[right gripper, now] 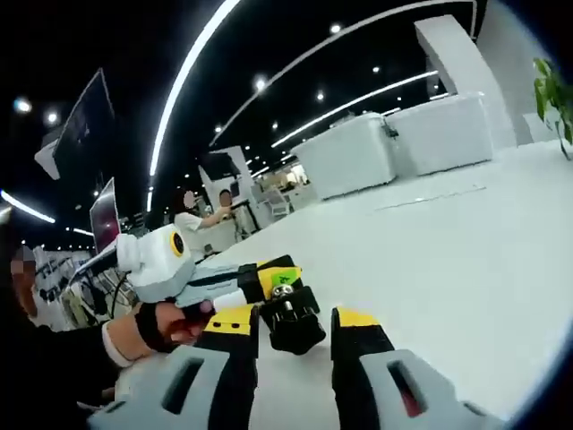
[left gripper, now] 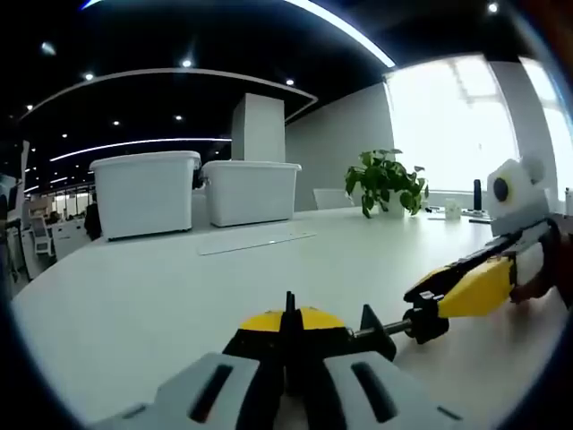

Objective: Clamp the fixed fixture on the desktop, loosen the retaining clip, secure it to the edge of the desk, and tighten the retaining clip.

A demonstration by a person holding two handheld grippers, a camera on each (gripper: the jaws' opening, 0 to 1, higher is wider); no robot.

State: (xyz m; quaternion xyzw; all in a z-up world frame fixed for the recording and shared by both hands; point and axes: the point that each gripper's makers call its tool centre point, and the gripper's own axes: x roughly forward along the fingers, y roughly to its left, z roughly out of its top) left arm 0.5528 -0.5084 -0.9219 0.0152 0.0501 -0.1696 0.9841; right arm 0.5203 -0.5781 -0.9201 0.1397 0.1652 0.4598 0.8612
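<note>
Lying flat on desk (left gripper: 134,296), fixture (left gripper: 304,336) axis runs L-R.

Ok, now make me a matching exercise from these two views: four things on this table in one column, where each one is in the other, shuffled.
Things:
1. potted plant
2. two white bins
3. black and yellow clamp
4. flat pale strip

Places:
a. between the fingers of the left gripper
b. by the bright window
c. side by side at the far side of the table
d. lying flat on the table in front of the bins

Pairs: 1-b, 2-c, 3-a, 4-d
</note>
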